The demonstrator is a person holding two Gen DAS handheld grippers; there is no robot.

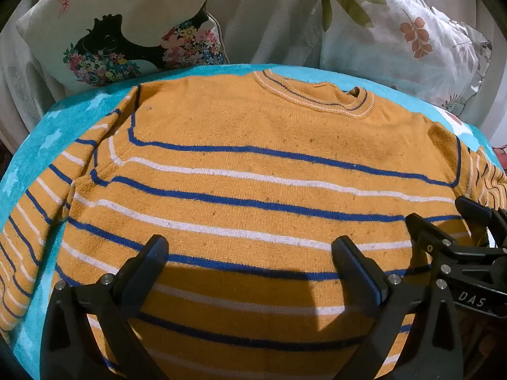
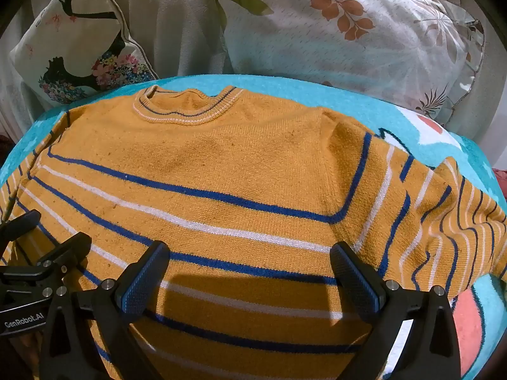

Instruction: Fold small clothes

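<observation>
On a turquoise towel (image 1: 38, 133) before two printed cushions, one floral (image 1: 120, 31) and one leaf-patterned (image 2: 348, 38): an orange sweater (image 1: 253, 164) with blue and white stripes, spread flat, collar (image 2: 187, 107) away, sleeves out to either side. Above its lower half, left gripper (image 1: 250, 253) and right gripper (image 2: 250, 259), side by side, fingers spread wide, holding nothing. Sweater body between and beyond the fingers; contact impossible to tell.
</observation>
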